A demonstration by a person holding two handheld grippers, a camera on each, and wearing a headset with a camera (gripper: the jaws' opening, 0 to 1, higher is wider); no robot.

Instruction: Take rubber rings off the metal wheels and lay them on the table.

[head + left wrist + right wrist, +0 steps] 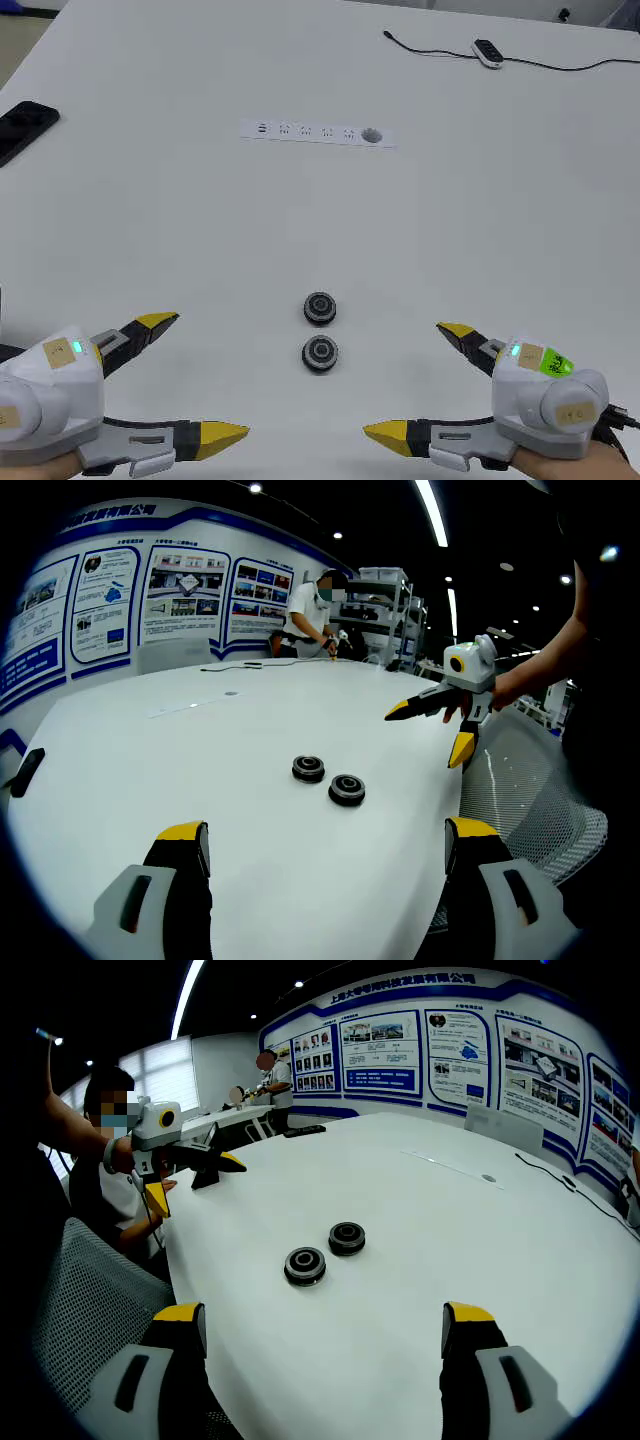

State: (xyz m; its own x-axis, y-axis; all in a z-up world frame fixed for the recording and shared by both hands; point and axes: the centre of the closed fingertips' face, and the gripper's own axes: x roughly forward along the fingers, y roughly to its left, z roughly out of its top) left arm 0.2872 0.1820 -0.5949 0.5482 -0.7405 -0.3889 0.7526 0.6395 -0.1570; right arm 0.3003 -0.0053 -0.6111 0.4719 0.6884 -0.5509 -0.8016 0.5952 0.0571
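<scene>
Both claws are wide open and hold nothing. The left claw [200,377] and right claw [412,380] hover low at the near edge of the tabletop [450,220], either side of the two wheels. The far wheel [320,308] and near wheel [320,354] lie flat, just apart, between the claws. The dark outer bands look like the rubber rings [306,309], not yet off. Risks: the wheels are small and loose, so a one-sided pinch could skid or flip one. A tip going for the near wheel could knock the far one. A half-peeled ring could snap back on.
</scene>
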